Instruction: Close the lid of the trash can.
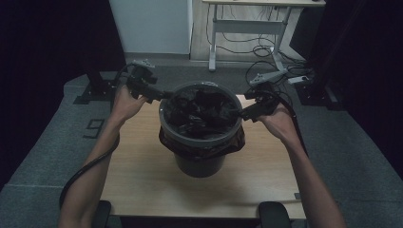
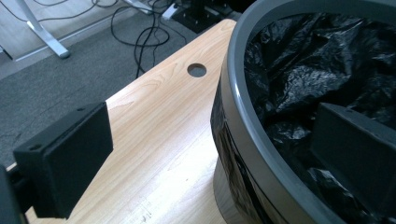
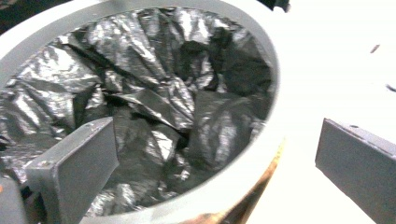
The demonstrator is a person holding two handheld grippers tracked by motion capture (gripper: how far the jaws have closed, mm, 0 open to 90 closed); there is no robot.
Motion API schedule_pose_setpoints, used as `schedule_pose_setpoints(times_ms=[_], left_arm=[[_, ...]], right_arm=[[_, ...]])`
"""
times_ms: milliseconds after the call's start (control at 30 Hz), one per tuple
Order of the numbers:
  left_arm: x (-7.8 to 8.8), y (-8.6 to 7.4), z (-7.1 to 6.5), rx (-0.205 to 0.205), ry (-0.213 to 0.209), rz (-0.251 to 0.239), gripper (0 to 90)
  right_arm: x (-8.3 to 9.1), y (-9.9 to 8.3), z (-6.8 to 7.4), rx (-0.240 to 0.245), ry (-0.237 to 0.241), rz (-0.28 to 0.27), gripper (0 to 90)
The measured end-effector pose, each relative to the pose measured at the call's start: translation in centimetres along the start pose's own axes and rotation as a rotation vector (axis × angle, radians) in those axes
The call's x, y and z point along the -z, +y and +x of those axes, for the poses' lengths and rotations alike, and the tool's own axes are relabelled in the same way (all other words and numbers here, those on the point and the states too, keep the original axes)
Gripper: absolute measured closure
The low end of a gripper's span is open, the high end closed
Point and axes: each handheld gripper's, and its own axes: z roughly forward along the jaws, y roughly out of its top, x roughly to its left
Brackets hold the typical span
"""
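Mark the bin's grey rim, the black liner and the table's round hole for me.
grey rim (image 2: 243, 140), left gripper view, on the near curve of the ring.
black liner (image 3: 154, 102), right gripper view, on crumpled plastic inside the bin.
round hole (image 2: 196, 70), left gripper view, at its centre.

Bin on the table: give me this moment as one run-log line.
bin: upright on table | black bag: lining it, edge under rim ring | left gripper: open, straddling rim | right gripper: open, straddling rim

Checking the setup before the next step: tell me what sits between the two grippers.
In the high view, the grey bin with its crumpled black bag stands between the left gripper and right gripper, both open at its rim.
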Motion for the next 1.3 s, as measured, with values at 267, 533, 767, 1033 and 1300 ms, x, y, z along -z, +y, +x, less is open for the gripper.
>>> schedule_pose_setpoints(times_ms=[267, 533, 767, 1033, 1300], left_arm=[[2.1, -1.3, 0.5, 0.008, 0.018, 0.002, 0.0], [3.6, -3.0, 1.1, 0.019, 0.035, -0.012, 0.0], [4.4, -4.9, 1.6, 0.032, 0.048, -0.023, 0.0], [4.4, -7.3, 2.0, 0.041, 0.064, -0.033, 0.0], [3.7, -9.5, 2.0, 0.026, 0.080, -0.014, 0.0]], right_arm=[[1.0, -0.3, -0.8, -0.003, -0.059, 0.007, 0.0], [1.8, -1.3, -1.4, -0.014, -0.094, -0.004, 0.0], [2.7, -2.8, -2.3, -0.041, -0.122, -0.022, 0.0], [3.2, -5.0, -3.1, -0.055, -0.149, -0.039, 0.0], [2.8, -7.7, -3.9, -0.084, -0.149, -0.040, 0.0]])
